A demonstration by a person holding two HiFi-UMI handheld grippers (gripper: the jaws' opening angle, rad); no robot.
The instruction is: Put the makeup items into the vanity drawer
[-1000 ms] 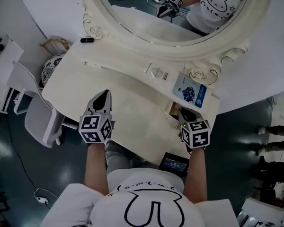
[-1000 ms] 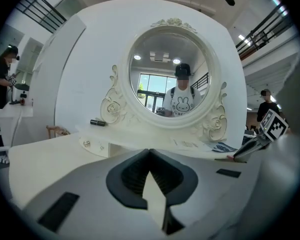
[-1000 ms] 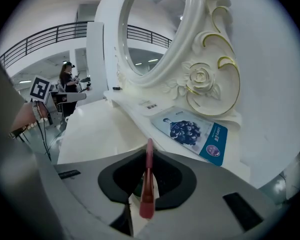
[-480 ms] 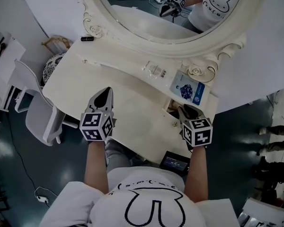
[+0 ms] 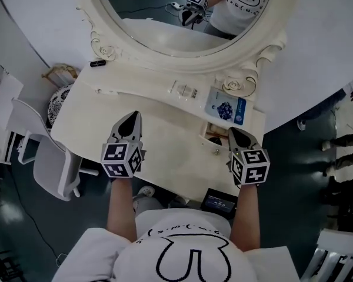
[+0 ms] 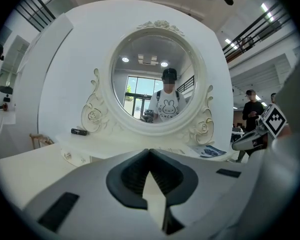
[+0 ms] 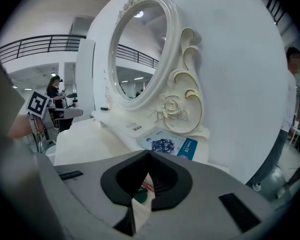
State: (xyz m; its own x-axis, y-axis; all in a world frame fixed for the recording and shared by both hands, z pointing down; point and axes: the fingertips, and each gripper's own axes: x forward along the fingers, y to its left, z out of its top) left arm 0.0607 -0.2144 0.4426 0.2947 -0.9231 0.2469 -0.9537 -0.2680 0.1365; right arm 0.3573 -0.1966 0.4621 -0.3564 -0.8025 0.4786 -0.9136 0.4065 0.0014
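Note:
The white vanity (image 5: pixel 165 134) has a small drawer (image 5: pixel 210 131) standing open at its right front, with a green and a red item (image 7: pixel 140 190) lying inside. My right gripper (image 5: pixel 236 133) hangs just above and right of that drawer; its jaws have just been closing and are shut with nothing between them (image 7: pixel 149 154). My left gripper (image 5: pixel 131 118) hovers over the tabletop, shut and empty (image 6: pixel 150 151). A blue-and-white sachet (image 5: pixel 225 108) and a clear little box (image 5: pixel 187 90) lie on the shelf under the mirror. A black lipstick (image 5: pixel 97 63) rests at the shelf's far left.
The big oval mirror (image 5: pixel 194 16) with its carved frame rises behind the shelf. A white chair (image 5: pixel 44 157) stands left of the vanity, and a patterned stool (image 5: pixel 60 94) beyond it. A dark device (image 5: pixel 217 202) sits below the table's front edge. People stand at the far right.
My right gripper has lifted up and away from the open drawer, and its jaws have gone from open to shut. The left gripper has risen slightly.

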